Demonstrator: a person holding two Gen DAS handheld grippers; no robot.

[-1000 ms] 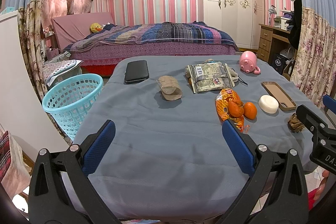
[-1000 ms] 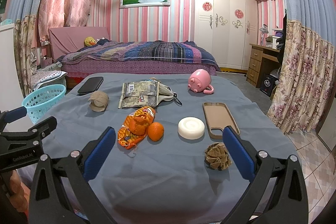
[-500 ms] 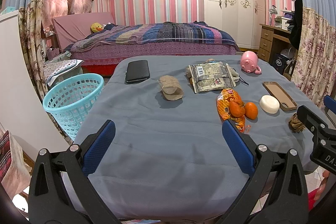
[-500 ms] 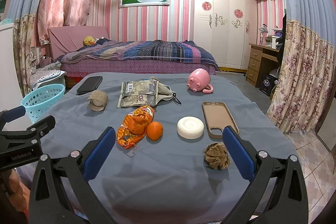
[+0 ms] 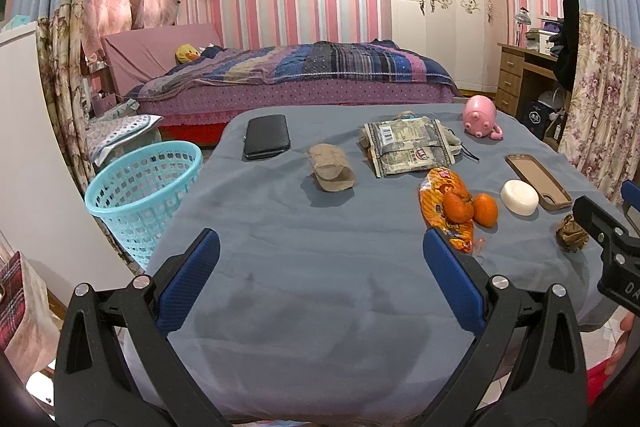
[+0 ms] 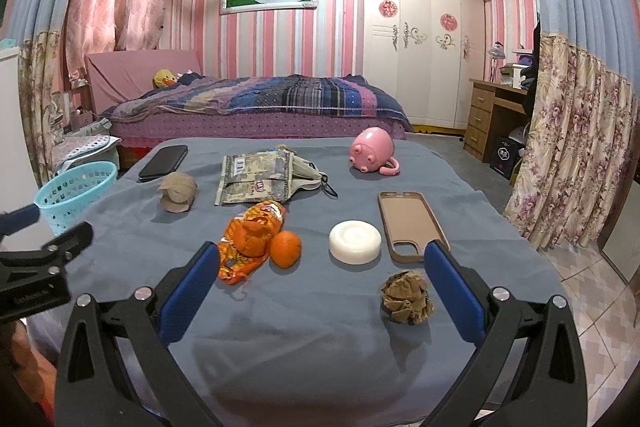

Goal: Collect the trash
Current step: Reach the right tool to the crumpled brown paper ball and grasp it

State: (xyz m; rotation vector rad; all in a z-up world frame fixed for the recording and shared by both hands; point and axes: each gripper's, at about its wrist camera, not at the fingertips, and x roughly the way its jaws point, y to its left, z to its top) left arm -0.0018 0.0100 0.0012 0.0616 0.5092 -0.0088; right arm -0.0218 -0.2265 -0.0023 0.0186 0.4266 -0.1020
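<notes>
Both tools hang released over the near edge of the grey-clothed worktop, gripping nothing.

The left tool [image 5: 322,259] has its blue fingers spread above bare cloth; the right tool [image 6: 322,267] has its fingers spread too, with the crumpled brown paper wad [image 6: 407,297] just inside its right finger. Only the left view shows the turquoise basket [image 5: 146,187] whole, standing on the floor off the worktop's left edge; the right view catches just its rim. The right view shows the wad plainly, which the left view half hides behind the other tool. Mid-worktop lie an orange snack wrapper [image 6: 252,239] with an orange [image 6: 286,249] touching it, a grey foil packet [image 5: 410,147] and a squashed cardboard tube [image 5: 331,167]. The near strip of cloth is open.
</notes>
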